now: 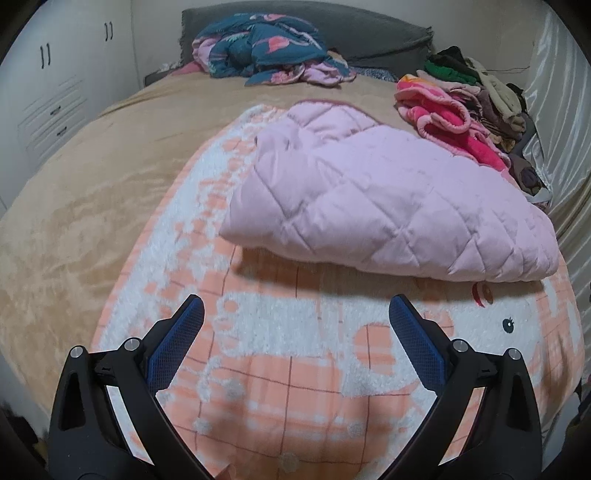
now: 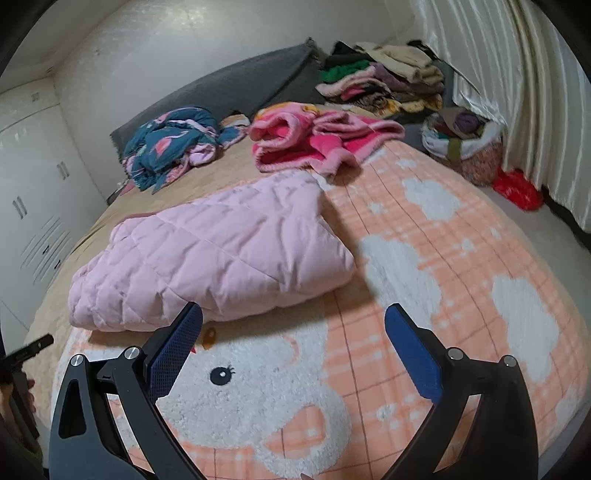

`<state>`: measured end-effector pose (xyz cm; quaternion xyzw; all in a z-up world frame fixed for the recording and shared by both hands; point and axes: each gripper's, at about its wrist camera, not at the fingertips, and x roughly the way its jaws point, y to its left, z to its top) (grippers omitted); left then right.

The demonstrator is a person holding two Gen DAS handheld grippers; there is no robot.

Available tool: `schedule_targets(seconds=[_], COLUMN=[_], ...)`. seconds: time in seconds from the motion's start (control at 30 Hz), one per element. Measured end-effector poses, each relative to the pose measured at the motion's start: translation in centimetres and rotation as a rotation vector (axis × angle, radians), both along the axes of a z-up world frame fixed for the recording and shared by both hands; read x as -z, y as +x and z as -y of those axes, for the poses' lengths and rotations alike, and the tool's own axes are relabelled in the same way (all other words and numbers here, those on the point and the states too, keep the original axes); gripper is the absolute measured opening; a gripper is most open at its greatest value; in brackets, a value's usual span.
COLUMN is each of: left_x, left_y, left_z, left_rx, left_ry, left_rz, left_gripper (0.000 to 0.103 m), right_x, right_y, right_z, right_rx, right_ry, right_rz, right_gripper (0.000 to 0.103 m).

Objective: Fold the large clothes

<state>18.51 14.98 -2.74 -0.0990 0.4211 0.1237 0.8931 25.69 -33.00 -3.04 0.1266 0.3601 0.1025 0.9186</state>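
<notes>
A pale pink quilted garment lies folded in a thick bundle on an orange-and-white plush blanket spread over the bed. It also shows in the right wrist view, on the same blanket. My left gripper is open and empty, hovering above the blanket just short of the bundle's near edge. My right gripper is open and empty too, with its left fingertip close to the bundle's near edge. The left gripper's tip shows at the left edge of the right wrist view.
A tan bedspread covers the bed. A teal floral garment lies crumpled near the grey headboard cushion. A bright pink fleece garment and a stack of folded clothes sit at the far right. A basket stands by the curtain. White wardrobes stand to the left.
</notes>
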Motion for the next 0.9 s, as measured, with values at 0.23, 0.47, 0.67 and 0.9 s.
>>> schedule_targets(seconds=[0.23,0.47,0.67,0.9], left_x=[2.7,4.1,5.5,7.2], left_y=[2.6,6.6,9.2,11.4], left_z=[-1.4,-2.9,-4.5,-5.6], left_rx=[-0.052,-0.108,-0.187,-0.216], left_ry=[-0.189,-0.428,-0.483,-0.535], left_rz=[-0.043,-0.019,-0.015,-0.008], left_gripper=[0.094,0.094,0.094,0.095], right_x=[3.5,4.7,6.3,8.1], right_y=[2.5,6.6,10.2,12.5], right_z=[-0.1,-2.0,-2.8,-3.0], right_rx=[0.105,0.12,0.161,0.158], right_ry=[0.05,0.19,0.238,0.326], right_rz=[-0.113,-0.167,-0.235,-0.245], right_gripper=[0.099,0.099,0.099,0.099])
